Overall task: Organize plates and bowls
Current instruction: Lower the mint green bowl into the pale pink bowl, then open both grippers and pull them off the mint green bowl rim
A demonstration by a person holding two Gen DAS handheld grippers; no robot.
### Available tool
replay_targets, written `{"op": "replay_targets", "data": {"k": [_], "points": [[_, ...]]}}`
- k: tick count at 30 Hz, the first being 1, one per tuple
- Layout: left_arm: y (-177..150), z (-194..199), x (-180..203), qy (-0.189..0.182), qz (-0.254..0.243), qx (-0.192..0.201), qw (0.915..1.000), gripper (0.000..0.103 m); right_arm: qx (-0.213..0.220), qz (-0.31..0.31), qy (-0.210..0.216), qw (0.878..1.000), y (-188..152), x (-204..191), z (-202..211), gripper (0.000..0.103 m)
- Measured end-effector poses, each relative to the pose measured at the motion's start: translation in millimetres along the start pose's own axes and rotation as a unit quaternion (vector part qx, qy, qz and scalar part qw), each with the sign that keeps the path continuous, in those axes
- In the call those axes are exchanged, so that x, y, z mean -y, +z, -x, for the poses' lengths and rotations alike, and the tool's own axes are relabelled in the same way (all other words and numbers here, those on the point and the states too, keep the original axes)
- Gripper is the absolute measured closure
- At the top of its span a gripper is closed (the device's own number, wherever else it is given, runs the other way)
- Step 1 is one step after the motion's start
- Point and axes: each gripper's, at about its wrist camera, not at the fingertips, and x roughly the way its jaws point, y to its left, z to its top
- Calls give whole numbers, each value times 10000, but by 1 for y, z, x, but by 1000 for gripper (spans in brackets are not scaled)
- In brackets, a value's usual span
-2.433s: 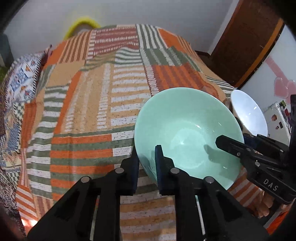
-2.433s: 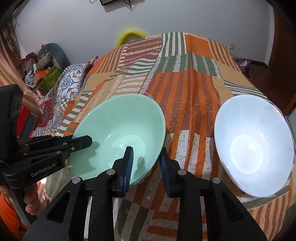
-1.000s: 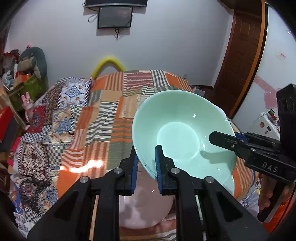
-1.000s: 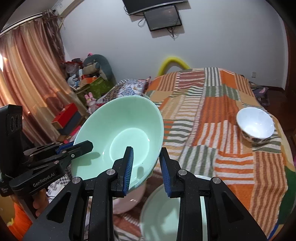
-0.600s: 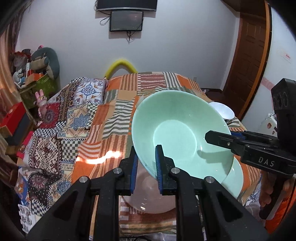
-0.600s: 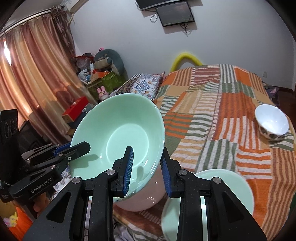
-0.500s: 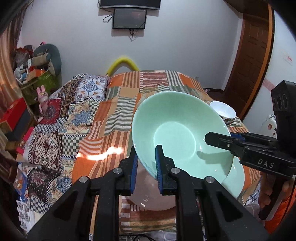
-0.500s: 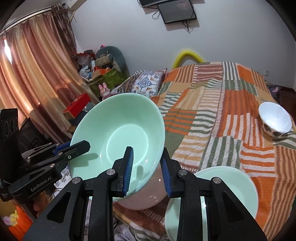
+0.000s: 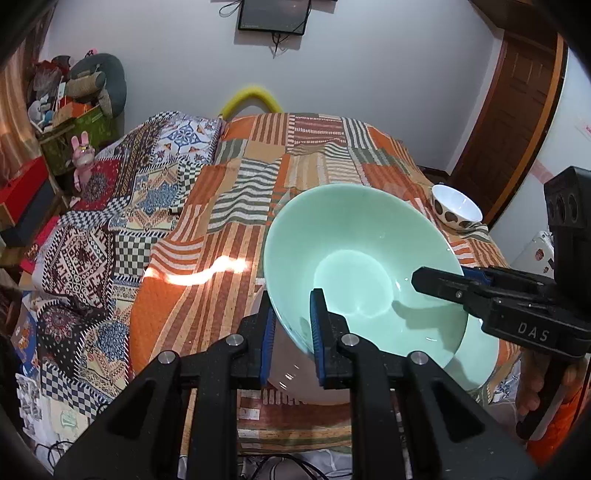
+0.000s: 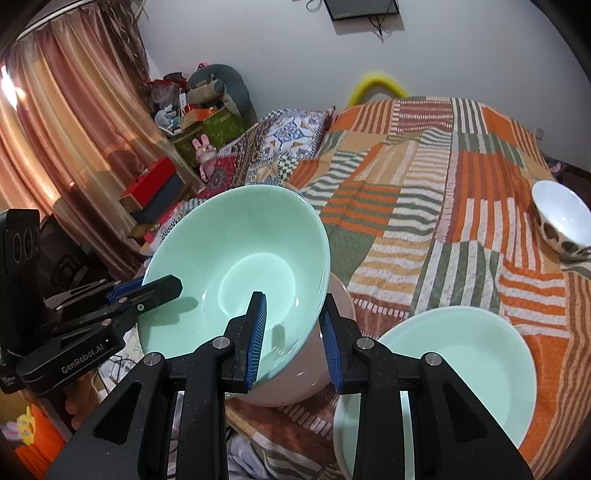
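Observation:
A large mint green bowl (image 9: 354,258) (image 10: 240,258) hangs in the air above the near edge of the bed. My left gripper (image 9: 291,325) is shut on its near rim, and my right gripper (image 10: 291,325) is shut on the opposite rim. Right under it sits a pink bowl (image 10: 310,373) (image 9: 295,373). A mint green plate (image 10: 454,365) (image 9: 476,362) lies on the bed to its right. A small white bowl with brown spots (image 10: 561,218) (image 9: 456,212) stands farther off at the right edge of the bed.
The bed carries an orange, green and white striped patchwork cover (image 9: 251,206). Boxes and soft toys (image 10: 199,114) are piled by the curtain on the left. A brown door (image 9: 517,122) is at the right, and a screen (image 9: 273,14) hangs on the wall.
Both grippers have lifted the mint green bowl off the bed and carried it back to the near edge. It now hangs over the pink bowl, beside the green plate.

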Motion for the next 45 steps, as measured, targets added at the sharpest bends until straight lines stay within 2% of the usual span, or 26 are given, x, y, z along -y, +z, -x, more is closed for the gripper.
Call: {"op": "replay_targets", "data": {"k": [20, 33, 45], "points": [[-24, -55, -17, 80, 230, -673, 9974, 87, -670, -172, -92, 9976, -21, 8, -40, 76], [-27, -74, -17, 193, 143, -942, 9953, 87, -794, -222, -71, 9966, -24, 13, -47, 76], [-28, -77, -18, 216, 117, -921, 9954, 87, -808, -129, -113, 9966, -26, 12, -50, 75]]}}
